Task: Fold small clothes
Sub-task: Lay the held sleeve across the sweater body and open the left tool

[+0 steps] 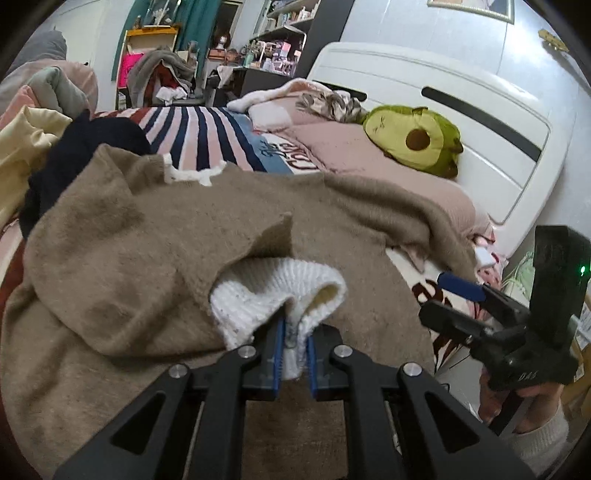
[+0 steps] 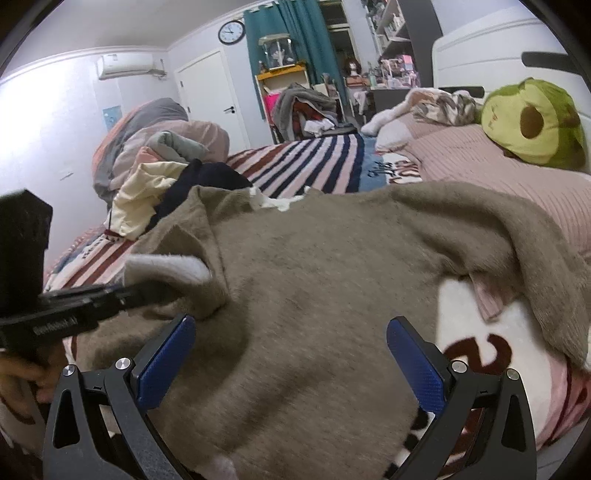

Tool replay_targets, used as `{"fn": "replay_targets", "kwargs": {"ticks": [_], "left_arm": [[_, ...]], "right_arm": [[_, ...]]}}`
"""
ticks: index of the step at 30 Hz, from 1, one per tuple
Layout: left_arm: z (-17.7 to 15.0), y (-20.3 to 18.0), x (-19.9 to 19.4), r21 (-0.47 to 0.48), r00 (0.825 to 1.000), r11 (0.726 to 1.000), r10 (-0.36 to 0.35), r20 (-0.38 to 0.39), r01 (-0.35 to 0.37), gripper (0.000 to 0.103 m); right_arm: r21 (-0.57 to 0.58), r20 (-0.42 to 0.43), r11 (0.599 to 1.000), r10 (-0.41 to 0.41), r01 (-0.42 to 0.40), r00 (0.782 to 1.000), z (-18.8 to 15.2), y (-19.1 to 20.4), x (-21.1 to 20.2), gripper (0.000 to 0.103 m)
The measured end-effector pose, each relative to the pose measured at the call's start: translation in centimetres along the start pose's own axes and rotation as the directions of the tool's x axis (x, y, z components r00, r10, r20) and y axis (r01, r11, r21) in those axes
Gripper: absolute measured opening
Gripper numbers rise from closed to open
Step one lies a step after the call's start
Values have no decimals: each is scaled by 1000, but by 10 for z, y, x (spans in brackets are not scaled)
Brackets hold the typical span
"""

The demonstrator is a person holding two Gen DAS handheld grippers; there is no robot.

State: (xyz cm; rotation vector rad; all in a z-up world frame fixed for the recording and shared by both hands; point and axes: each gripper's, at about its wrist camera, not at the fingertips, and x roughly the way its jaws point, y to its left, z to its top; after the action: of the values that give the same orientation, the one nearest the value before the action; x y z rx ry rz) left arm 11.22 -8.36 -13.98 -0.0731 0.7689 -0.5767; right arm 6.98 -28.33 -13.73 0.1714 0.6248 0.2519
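1. One brown fuzzy sweater (image 1: 155, 236) lies spread over the near part of the bed (image 2: 480, 162), its body reaching from the near edge towards the striped blanket (image 1: 207, 136) farther back.
2. Its white ribbed cuff (image 1: 273, 295) is lifted over the middle of the sweater, with the brown sleeve trailing off to the left.
3. The left tool (image 1: 293, 343) is clamped on that cuff, white knit bunched between its blue pads.
4. The right tool (image 2: 290, 362) hangs over the sweater's near right part with its jaws spread wide and nothing between them; a hand (image 1: 535, 402) in a white sleeve holds it.
5. A pile of clothes (image 2: 177, 184), cream and dark navy, sits just beyond the sweater's far left corner.
6. An avocado plush (image 1: 413, 136) rests on the pink bedding at the far right, against the white headboard (image 1: 424, 96).
7. Shelves, a teal curtain (image 2: 288, 33) and a wall clock (image 2: 231, 32) stand at the far wall.
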Motion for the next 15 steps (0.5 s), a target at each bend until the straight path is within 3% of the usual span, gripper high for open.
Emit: {"fn": "replay_targets", "kwargs": {"ticks": [2,4,5,6,9,12,15], "left_arm": [[-2,-2,7,15,1000,1000,-1,-13,1,13],[-2,-4,8,36,1000,999,-16,-26,17,38],[-2,-4,5,39,999,999,-31,-25,32,58],[-4,-3,0,43,998,997,-56,-20,57,67],[-5,3,-23,45,992,991,-127,-9,127,70],[-7,20,-49,26,994,994,-107,24,106,71],[-9,44,-75,7,997,1000,-31,76,31,72]], "right_arm": [[11,-3,1000,-4,4,1000,-1,-4,0,102],[21,-4,1000,-7,7,1000,-2,-7,0,102],[24,-5,1000,-8,8,1000,-2,-6,1,102],[24,-6,1000,-9,9,1000,-2,-6,1,102],[18,-13,1000,-5,6,1000,-2,-2,1,102],[11,-24,1000,14,-13,1000,0,6,6,102],[8,-36,999,54,-54,998,2,18,12,102]]}}
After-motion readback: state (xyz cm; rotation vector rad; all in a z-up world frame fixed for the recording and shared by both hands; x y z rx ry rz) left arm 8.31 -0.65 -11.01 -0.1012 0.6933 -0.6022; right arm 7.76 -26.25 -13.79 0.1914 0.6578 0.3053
